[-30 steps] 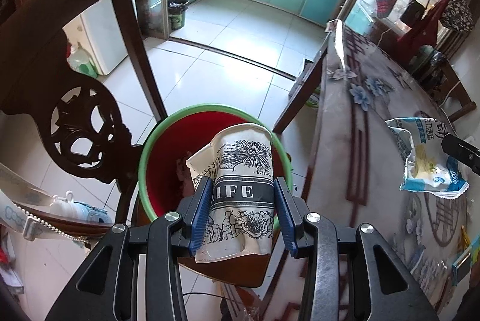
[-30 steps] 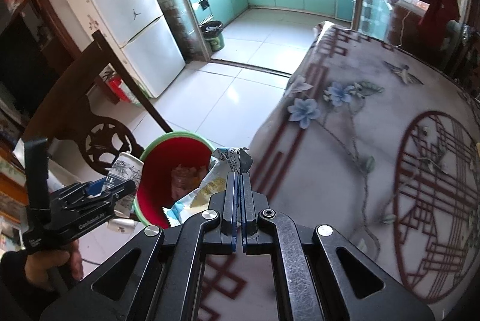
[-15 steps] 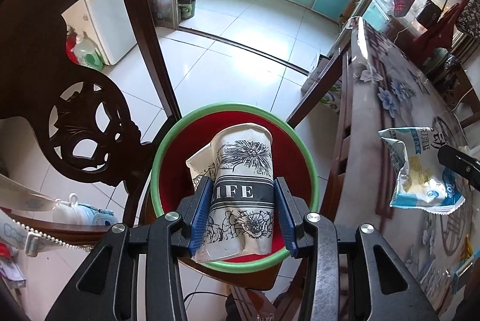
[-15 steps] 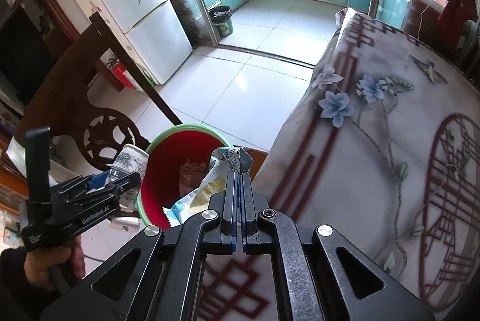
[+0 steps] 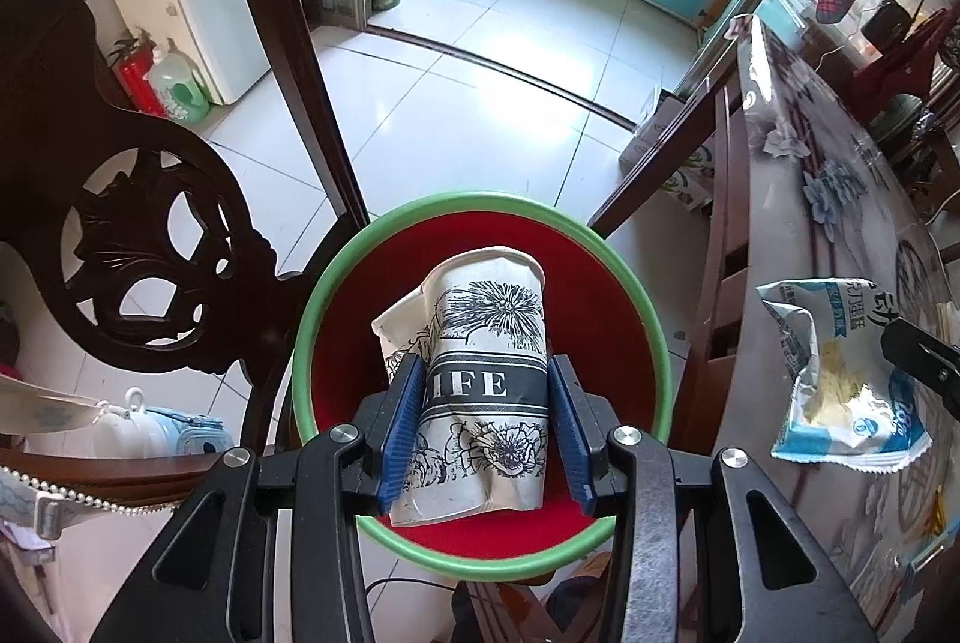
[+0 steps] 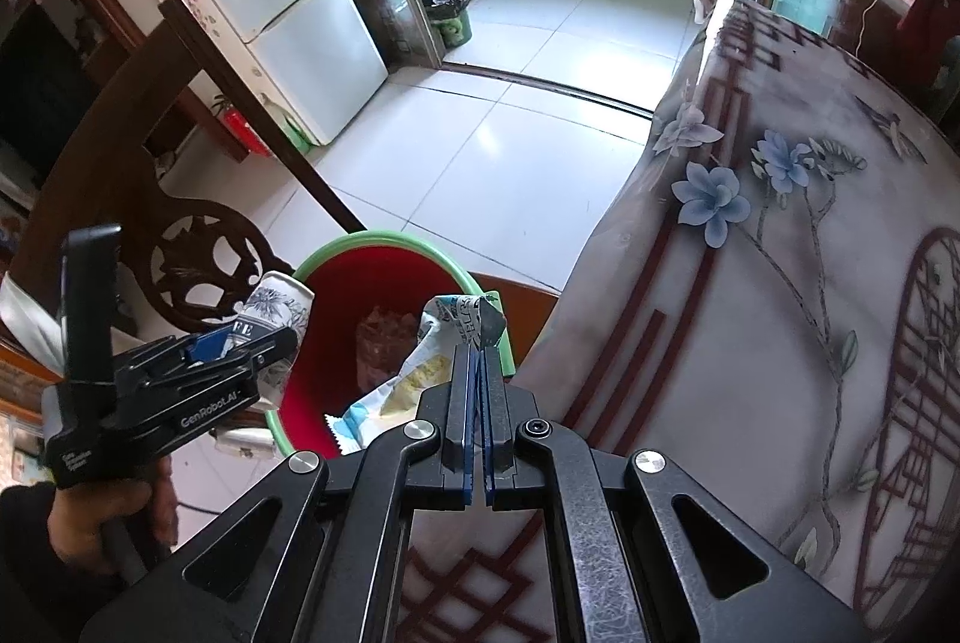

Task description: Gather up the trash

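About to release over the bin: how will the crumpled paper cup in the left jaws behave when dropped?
The paper cup is dented and creased, so likely light and soft; it should fall without bouncing much. Held over the red bin, it will probably land inside. Flattened, it seems unlikely to roll.

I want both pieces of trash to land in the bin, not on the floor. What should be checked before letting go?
1. Left gripper shut on the paper cup: ok.
2. Cup over the bin opening: ok.
3. Right gripper shut on the snack bag: ok.
4. Bag fully over the bin: cannot tell; it hangs near the table side rim.
5. Room left in the bin: ok.
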Motion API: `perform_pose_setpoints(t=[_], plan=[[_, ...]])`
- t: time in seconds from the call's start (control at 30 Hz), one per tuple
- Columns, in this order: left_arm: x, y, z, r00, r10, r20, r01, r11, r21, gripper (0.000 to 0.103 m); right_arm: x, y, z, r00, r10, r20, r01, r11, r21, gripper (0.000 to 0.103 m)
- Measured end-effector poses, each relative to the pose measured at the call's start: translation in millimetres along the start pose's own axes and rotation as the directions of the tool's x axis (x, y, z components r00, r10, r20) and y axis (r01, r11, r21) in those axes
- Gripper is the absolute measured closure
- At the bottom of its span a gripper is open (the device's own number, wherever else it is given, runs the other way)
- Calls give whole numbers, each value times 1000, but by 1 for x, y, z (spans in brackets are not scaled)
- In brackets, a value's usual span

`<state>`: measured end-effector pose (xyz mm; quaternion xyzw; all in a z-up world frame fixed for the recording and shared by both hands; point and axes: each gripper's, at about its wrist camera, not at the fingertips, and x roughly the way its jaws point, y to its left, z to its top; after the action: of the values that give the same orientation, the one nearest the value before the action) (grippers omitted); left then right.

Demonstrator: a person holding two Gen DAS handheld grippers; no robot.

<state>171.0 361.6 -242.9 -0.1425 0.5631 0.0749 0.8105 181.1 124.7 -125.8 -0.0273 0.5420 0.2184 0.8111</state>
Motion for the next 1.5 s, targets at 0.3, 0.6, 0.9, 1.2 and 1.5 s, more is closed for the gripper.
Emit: perform_pose_setpoints(t=[0.3, 0.6, 0.9, 1.2, 1.5], plan=[[20, 0, 8, 999, -2, -41, 2, 1000, -4, 63, 11, 2, 4, 1000, 22, -16, -22, 1000, -16, 101], [22, 4, 11, 999, -22, -42, 21, 999, -24, 55, 15, 8, 5, 998, 66, -24, -66, 997, -26, 100], [-29, -10, 6, 995, 22, 97, -21, 1000, -12, 34, -23, 8, 1, 997, 4, 82, 0, 998, -55, 42], [-144, -62, -28, 922, -103, 373, 75, 993, 88, 27, -104, -22, -31, 965, -39, 260, 46, 999, -19, 22], [-240, -134, -87, 786, -112, 608, 55, 992, 111, 16, -197, -49, -77, 892, -85, 444, 129, 989, -69, 9]])
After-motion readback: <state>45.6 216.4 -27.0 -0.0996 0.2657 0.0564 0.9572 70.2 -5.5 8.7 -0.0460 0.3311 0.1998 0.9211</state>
